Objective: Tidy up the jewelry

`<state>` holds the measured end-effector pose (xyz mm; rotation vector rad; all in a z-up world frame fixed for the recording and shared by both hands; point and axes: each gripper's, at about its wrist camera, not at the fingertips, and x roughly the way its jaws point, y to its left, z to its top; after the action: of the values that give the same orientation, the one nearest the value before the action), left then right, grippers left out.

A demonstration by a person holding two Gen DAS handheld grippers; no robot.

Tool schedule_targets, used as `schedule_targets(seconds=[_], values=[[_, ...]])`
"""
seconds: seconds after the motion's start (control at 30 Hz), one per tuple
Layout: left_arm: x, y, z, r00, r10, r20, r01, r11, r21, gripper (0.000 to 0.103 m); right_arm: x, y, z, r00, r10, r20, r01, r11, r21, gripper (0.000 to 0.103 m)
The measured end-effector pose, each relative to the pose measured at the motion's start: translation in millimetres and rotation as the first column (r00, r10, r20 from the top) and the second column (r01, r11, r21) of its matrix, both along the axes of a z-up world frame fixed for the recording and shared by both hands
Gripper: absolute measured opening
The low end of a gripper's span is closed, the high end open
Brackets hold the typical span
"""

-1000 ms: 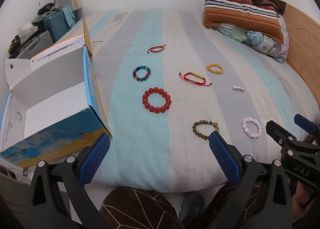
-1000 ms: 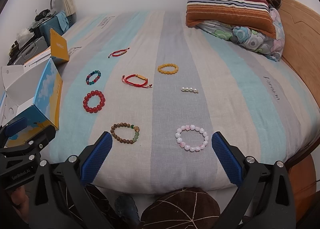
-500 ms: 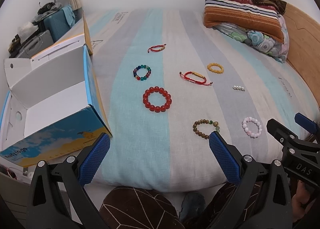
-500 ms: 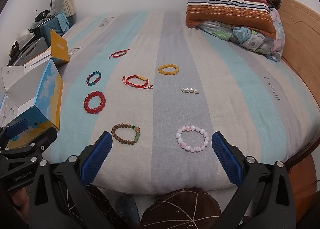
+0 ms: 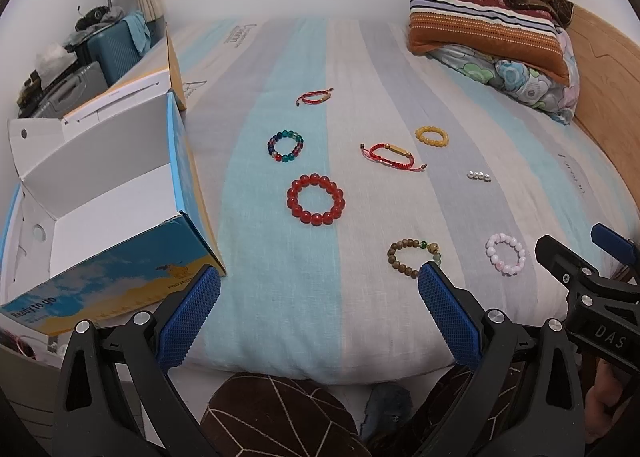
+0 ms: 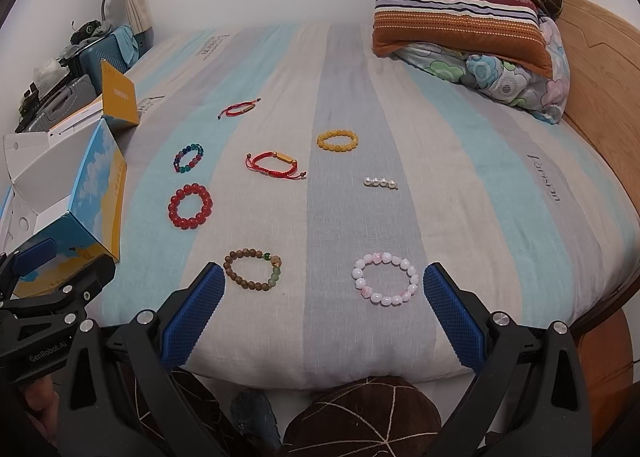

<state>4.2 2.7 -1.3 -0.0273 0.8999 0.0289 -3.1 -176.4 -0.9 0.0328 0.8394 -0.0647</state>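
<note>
Several bracelets lie spread on a striped bed. Nearest me are a brown wooden bead bracelet (image 5: 412,259) (image 6: 253,268) and a pink bead bracelet (image 5: 505,254) (image 6: 385,278). Farther off lie a big red bead bracelet (image 5: 315,199) (image 6: 190,206), a multicoloured one (image 5: 285,146) (image 6: 188,158), two red cords (image 5: 390,153) (image 6: 275,165) (image 5: 315,97) (image 6: 239,108), a yellow one (image 5: 431,136) (image 6: 337,140) and a pearl clip (image 5: 478,176) (image 6: 380,182). An open cardboard box (image 5: 100,193) (image 6: 76,193) stands at the left. My left gripper (image 5: 316,311) and right gripper (image 6: 324,309) both hang open and empty at the bed's near edge.
Stacked pillows and a quilt (image 6: 472,37) fill the far right corner by a wooden headboard (image 6: 600,89). Suitcases and clutter (image 5: 80,69) stand beyond the box at the left. A brown patterned cushion (image 6: 368,417) lies below the bed edge.
Both views have barely shifted; the grippers stay open and nothing on the bed has moved.
</note>
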Motion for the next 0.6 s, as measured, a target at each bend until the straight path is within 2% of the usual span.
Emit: schedule_targets(seconds=[0.37, 0.6], values=[[7.4, -3.3, -4.7, 1.000, -0.013, -0.012, 0.013, 1.000, -0.003, 0.098, 5.2, -3.2, -3.7, 1.000, -0.001, -0.011, 0.001, 1.000, 0.001, 0.096], [35.4, -14.1, -40.1, 0.995, -0.048, -0.086, 0.045, 0.999, -0.031, 0.098, 30.1, -25.3, -32.4, 0.997, -0.029, -0.078, 0.029, 1.000, 0.000, 0.096]])
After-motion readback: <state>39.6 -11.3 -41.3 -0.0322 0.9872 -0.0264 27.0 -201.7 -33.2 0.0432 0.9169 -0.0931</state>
